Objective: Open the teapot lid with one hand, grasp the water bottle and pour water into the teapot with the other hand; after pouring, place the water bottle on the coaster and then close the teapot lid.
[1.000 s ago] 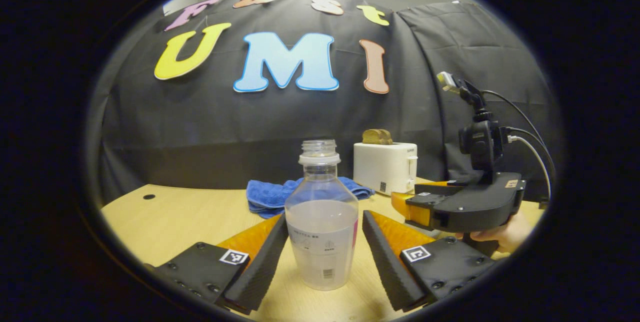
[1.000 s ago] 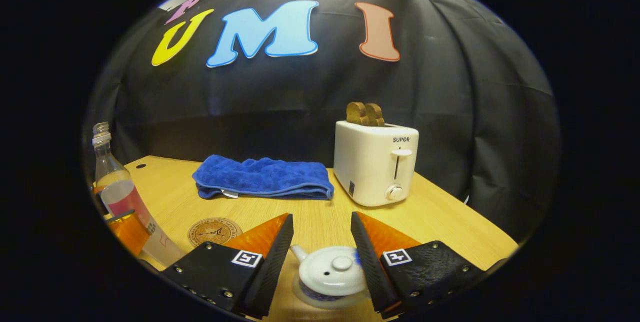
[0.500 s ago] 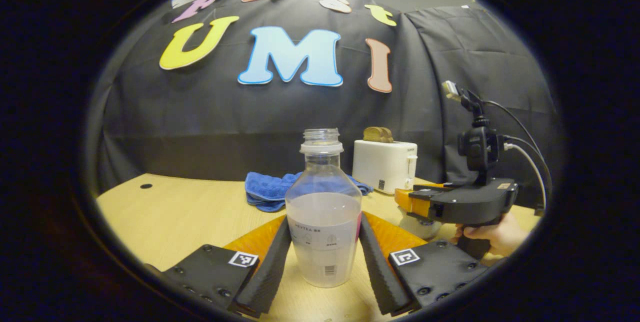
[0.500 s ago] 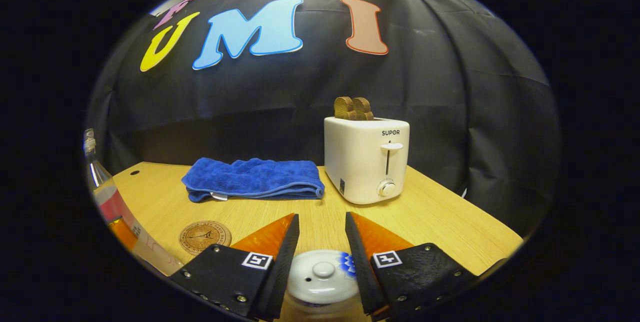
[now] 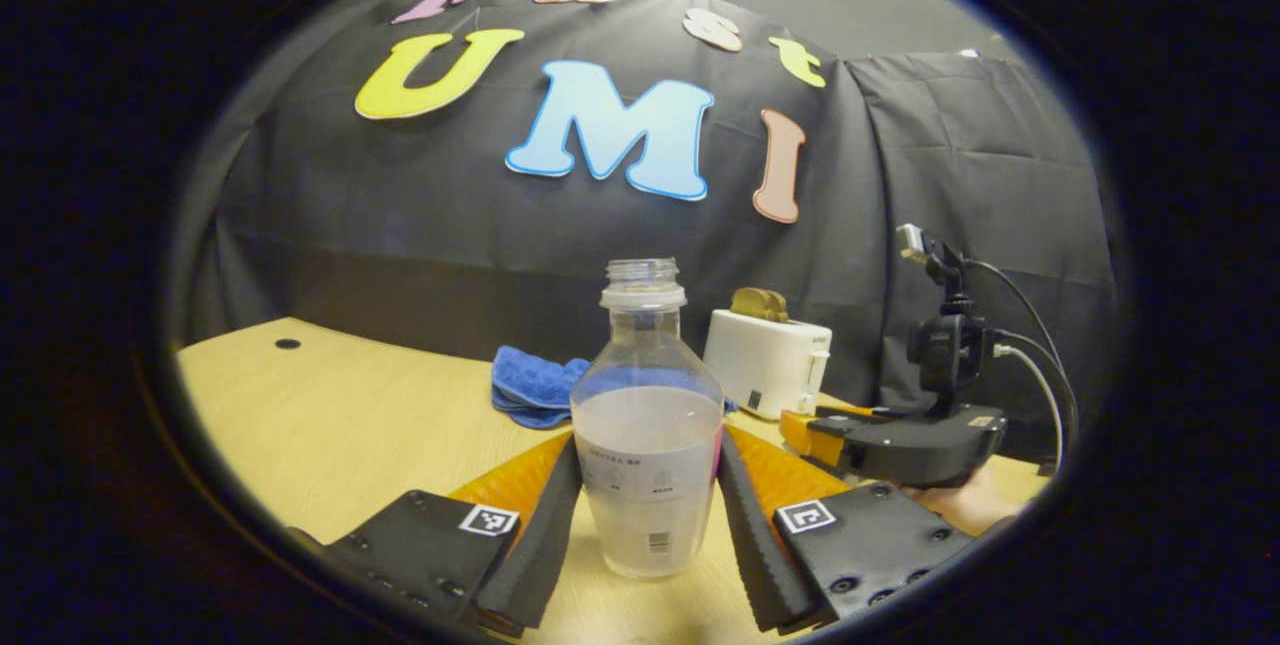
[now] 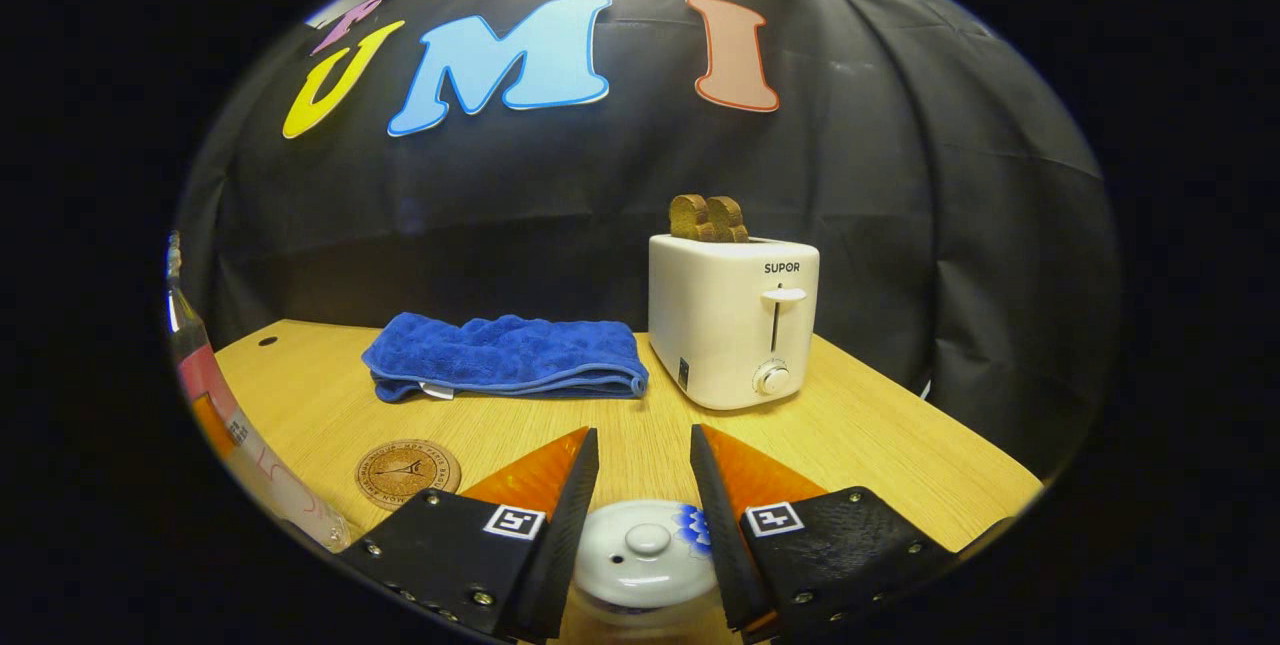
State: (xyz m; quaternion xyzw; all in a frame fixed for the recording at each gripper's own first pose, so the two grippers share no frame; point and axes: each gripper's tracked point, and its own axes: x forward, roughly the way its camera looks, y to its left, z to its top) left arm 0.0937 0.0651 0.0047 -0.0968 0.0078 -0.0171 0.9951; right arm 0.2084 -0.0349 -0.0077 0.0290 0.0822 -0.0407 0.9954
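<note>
The left gripper [image 5: 645,525] squeezes the clear plastic water bottle [image 5: 647,445], which sits on the wooden table [image 5: 330,415]. The right gripper [image 6: 645,515] hugs the white round teapot lid [image 6: 645,553], which looks not lifted yet. Pouring, the round cork coaster [image 6: 407,471] and closing all come later.

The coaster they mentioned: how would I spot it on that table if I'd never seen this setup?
Start at the white toaster at the back of the wooden table, then move left to the folded blue towel. Nearer than the towel's left end lies the coaster. It is the only flat round brown disc there, with a dark printed design in its middle.
</note>
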